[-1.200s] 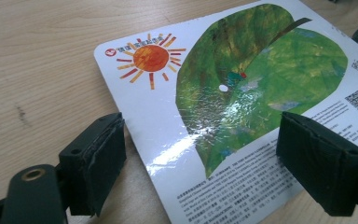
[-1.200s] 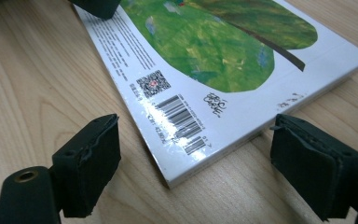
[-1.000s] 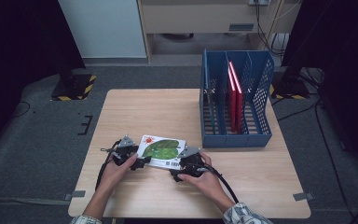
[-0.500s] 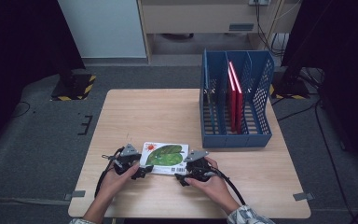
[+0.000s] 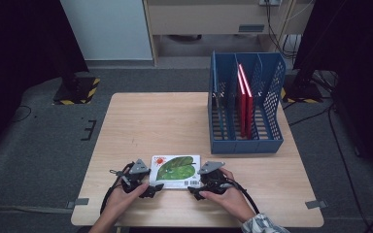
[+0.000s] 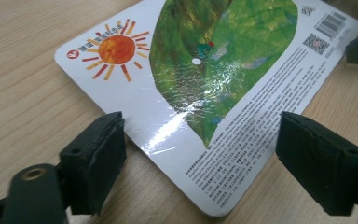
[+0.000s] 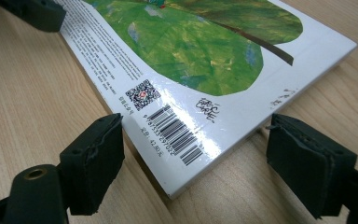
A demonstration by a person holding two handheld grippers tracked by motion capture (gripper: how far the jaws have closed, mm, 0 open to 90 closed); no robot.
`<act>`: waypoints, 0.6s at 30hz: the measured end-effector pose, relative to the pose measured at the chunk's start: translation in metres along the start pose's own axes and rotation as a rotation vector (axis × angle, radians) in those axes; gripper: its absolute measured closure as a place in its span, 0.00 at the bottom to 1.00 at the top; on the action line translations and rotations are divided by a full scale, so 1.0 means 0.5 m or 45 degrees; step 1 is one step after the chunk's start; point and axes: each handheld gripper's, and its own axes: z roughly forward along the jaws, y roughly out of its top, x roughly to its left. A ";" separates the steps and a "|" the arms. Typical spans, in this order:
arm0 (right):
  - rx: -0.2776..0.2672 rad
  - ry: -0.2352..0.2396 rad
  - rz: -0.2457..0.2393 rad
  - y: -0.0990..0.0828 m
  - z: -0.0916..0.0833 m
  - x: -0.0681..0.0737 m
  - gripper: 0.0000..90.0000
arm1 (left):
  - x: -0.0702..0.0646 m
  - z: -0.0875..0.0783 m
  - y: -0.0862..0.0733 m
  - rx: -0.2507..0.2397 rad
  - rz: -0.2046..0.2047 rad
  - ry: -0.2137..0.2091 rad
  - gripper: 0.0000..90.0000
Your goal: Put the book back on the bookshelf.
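Observation:
A picture book (image 5: 175, 170) with a green leaf and an orange sun on its white cover lies flat on the wooden table (image 5: 175, 116), near the front edge. My left gripper (image 5: 154, 187) is at its near left corner. In the left gripper view, the black jaws of the left gripper (image 6: 200, 154) straddle that corner of the book (image 6: 214, 84) without pressing, and they have just been opening. My right gripper (image 5: 194, 191) is at the near right corner. Its jaws have also just opened a little, and the right gripper (image 7: 196, 149) stands on either side of the barcode corner of the book (image 7: 191, 51).
A blue file rack (image 5: 245, 141) stands at the table's right rear with red books (image 5: 245, 97) upright in one slot. The person's hands come in over the front edge. Bare wood lies to the left and behind the book.
The book has slid toward the table's front edge, and both hands with their grippers have drawn back with it.

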 end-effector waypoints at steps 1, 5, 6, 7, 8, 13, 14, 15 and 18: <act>0.003 -0.007 -0.012 0.000 0.001 0.001 0.20 | 0.002 0.001 0.001 0.000 -0.004 0.001 0.14; 0.009 -0.030 -0.052 -0.002 0.005 0.010 0.15 | 0.014 0.002 0.004 -0.006 -0.011 0.004 0.11; 0.005 -0.035 -0.056 -0.003 0.006 0.012 0.14 | 0.016 0.002 0.005 -0.007 -0.003 0.010 0.11; 0.007 -0.032 -0.062 -0.003 0.007 0.013 0.13 | 0.017 0.002 0.006 -0.008 -0.003 0.009 0.10; 0.007 -0.035 -0.068 -0.003 0.007 0.013 0.13 | 0.018 0.003 0.008 -0.008 0.001 0.007 0.10; 0.007 -0.039 -0.083 -0.005 0.011 0.016 0.10 | 0.027 0.006 0.019 -0.022 0.029 0.016 0.08; 0.000 -0.041 -0.087 -0.006 0.012 0.017 0.09 | 0.030 0.006 0.021 -0.021 0.029 0.020 0.06; 0.000 -0.038 -0.081 -0.006 0.012 0.018 0.08 | 0.034 0.007 0.022 -0.020 0.026 0.020 0.05; -0.003 -0.041 -0.081 -0.006 0.016 0.021 0.04 | 0.054 0.004 0.035 -0.037 -0.054 0.048 0.04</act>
